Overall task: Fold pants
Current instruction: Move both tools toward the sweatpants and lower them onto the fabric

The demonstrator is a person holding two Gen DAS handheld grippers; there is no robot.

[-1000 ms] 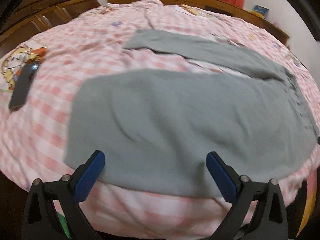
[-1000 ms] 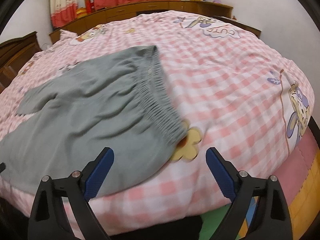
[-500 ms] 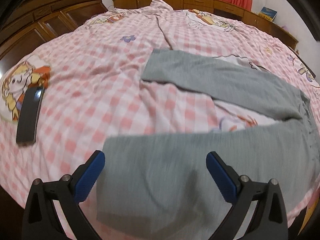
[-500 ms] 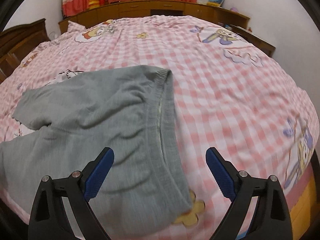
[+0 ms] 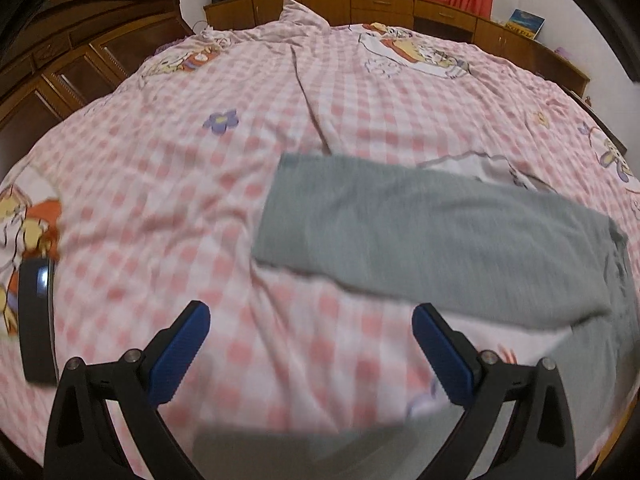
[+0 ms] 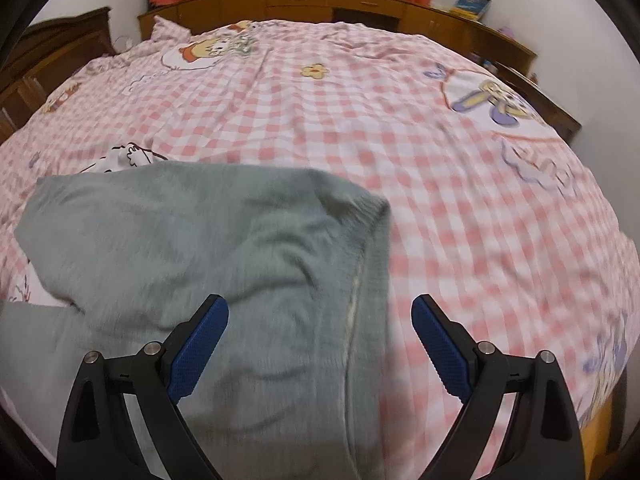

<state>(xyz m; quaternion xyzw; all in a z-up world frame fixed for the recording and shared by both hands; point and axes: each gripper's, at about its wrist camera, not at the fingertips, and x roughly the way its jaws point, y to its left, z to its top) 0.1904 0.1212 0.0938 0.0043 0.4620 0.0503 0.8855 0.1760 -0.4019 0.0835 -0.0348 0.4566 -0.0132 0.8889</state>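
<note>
The grey pants lie spread on the pink checked bedcover, still unfolded: in the left wrist view one leg stretches across the middle of the bed, its cuff end pointing left, while the second leg shows only as a blurred grey edge at the near bottom of the frame. In the right wrist view the waistband runs from far to near on the right side of the garment, with bare cover to its right. The left gripper hangs with its jaws wide and nothing between them, above bare cover between the two legs; the right gripper is equally wide and empty, over the waist end of the pants, its right finger out past the waistband. This looks like the approach before the first fold (both views are smeared, so fine detail is unreliable). The next move probably calls for each gripper to come down and pinch an edge, the left at the cuff end, the right at the waistband. A dark flat object lies at the left, well apart.
</note>
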